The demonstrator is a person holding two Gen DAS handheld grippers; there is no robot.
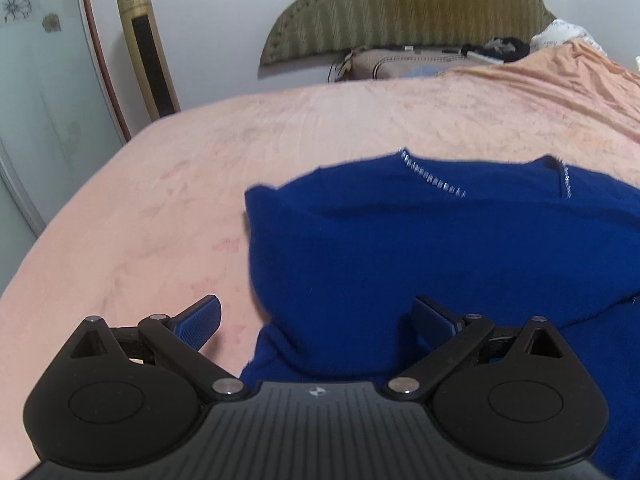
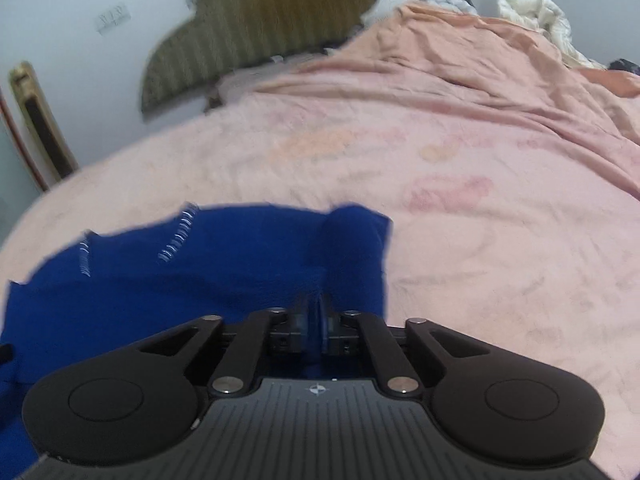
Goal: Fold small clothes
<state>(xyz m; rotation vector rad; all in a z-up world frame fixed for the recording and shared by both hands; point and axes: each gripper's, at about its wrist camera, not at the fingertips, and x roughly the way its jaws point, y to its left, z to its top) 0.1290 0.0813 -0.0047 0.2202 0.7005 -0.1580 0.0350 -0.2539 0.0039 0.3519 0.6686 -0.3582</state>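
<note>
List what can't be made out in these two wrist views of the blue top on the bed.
- Blue top: its lower part is hidden behind the left gripper in the left wrist view, and its right side is cut off by the edge.
- Right gripper: whether cloth sits between its near-shut fingers is hidden by the fingers themselves.
- Dark items by the headboard: too small and blurred to identify.
- Wall switches: motion-blurred in the right wrist view.

Bedspread (image 2: pixel 500 240) open fwd/right; headboard (image 1: pixel 412 8), clutter (image 1: pixel 500 46) block far end.
</note>
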